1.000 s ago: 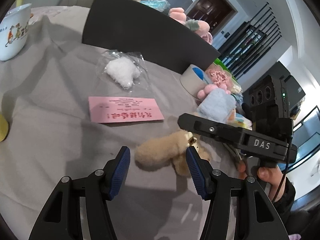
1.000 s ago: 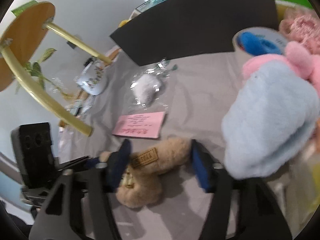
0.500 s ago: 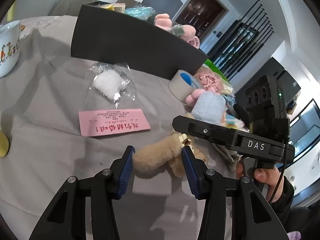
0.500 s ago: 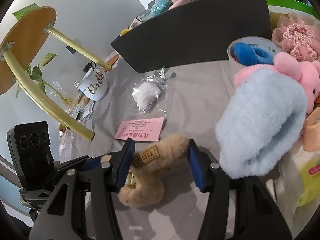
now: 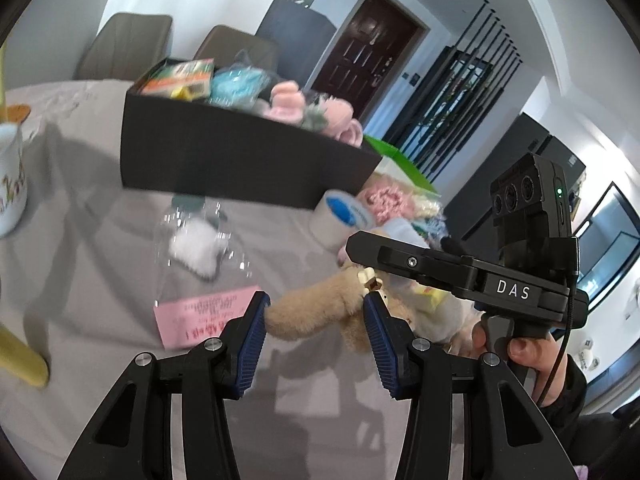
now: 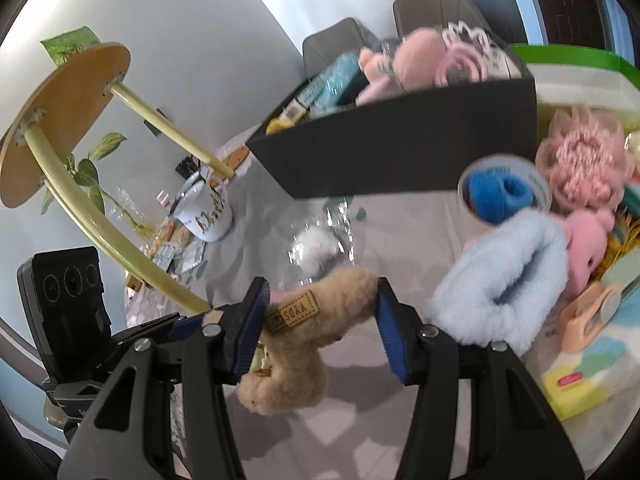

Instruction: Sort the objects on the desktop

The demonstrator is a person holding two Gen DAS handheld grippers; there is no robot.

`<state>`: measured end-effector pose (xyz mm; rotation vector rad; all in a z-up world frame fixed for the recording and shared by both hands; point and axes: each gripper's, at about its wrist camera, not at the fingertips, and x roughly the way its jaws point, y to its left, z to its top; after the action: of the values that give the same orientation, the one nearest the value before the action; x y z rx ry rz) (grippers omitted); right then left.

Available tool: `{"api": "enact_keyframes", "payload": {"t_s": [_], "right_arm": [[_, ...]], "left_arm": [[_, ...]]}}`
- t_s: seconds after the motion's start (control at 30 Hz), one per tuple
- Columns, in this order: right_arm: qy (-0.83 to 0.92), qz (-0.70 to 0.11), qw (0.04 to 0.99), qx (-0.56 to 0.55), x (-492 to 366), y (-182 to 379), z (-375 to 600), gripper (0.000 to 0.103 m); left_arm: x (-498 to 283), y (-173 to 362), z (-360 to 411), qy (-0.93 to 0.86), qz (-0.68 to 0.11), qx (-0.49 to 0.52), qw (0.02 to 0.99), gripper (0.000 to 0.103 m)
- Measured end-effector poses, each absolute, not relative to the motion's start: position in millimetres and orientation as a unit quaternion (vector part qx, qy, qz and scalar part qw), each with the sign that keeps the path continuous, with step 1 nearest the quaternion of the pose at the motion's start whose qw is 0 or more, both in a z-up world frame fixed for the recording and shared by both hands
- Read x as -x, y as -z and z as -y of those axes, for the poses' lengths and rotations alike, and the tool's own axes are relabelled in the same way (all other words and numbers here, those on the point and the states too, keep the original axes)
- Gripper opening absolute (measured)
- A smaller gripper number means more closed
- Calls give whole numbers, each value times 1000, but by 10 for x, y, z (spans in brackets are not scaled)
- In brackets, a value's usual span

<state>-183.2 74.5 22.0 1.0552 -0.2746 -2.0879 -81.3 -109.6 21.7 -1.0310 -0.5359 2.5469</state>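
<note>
1. Two grippers now have the tan plush toy (image 6: 304, 332) lifted off the grey bench (image 5: 100, 280), so the black box (image 5: 240, 168) looks next.
2. Left gripper (image 5: 316, 320) fingers narrowed, clamping one limb.
3. Right gripper (image 6: 320, 320) fingers half-open, pinching the labelled limb.

Bright daylight, soft shadows on the grey tablecloth (image 5: 100, 288) below the motion-blurred black box (image 5: 240, 160); fisheye edges bend and darken.
</note>
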Motion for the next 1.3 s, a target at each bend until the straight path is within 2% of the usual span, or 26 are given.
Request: {"api": "enact_keyframes", "payload": {"t_s": [0.97, 1.03, 1.1, 1.3], "right_arm": [[855, 128, 371, -338, 2406, -1159, -526, 52], [854, 130, 373, -338, 2458, -1184, -497, 51], [847, 134, 386, -340, 2508, -1198, -440, 39], [840, 143, 381, -359, 2639, -1067, -414, 38]], "left_arm": [[1580, -1090, 1349, -924, 143, 293, 199, 49], [1668, -1161, 1359, -925, 142, 286, 206, 49], [1742, -1194, 1361, -924, 138, 286, 211, 49], [1790, -994, 1497, -922, 143, 306, 191, 49]]}}
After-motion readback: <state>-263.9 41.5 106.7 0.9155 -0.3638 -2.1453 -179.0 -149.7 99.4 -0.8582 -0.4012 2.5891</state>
